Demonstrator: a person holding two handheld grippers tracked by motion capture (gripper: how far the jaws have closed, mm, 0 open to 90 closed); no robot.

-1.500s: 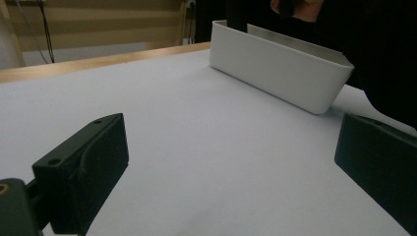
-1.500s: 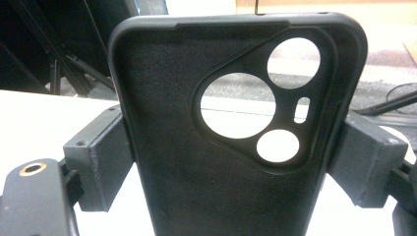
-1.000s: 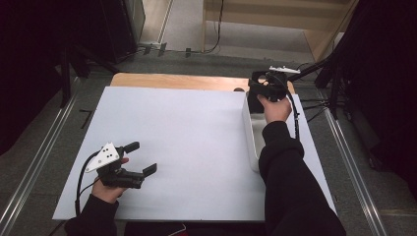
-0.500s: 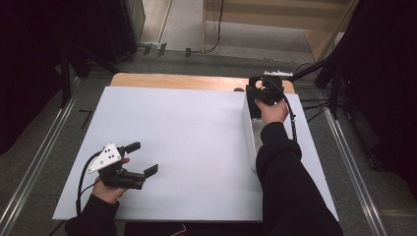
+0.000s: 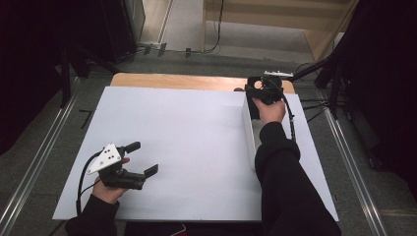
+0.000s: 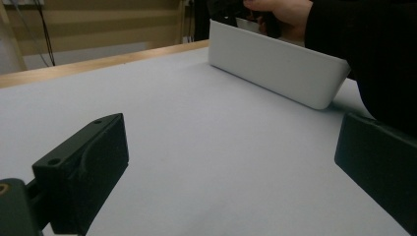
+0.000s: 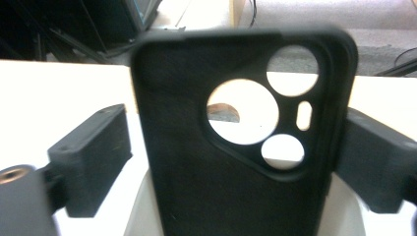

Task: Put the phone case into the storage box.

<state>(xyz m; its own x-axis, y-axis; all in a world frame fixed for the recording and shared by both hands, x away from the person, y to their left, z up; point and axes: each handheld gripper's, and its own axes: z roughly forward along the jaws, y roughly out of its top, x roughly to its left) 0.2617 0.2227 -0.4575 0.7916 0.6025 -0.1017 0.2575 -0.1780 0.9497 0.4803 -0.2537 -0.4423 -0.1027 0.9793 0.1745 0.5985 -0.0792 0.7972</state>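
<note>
your right gripper (image 7: 231, 162) has just been spreading its fingers (image 7: 93, 162); one black phone case (image 7: 236, 147) with four camera cutouts stands between them, over the white bin (image 7: 344, 216). high view: one white board (image 5: 187, 142) on a wooden table (image 5: 172, 81), grey floor around. left gripper (image 6: 231, 167): fingers apart, empty.

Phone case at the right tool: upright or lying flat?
Upright. In the right gripper view the black phone case stands on end between the tool's jaws, camera cutouts at top, its lower end inside the white bin.
</note>
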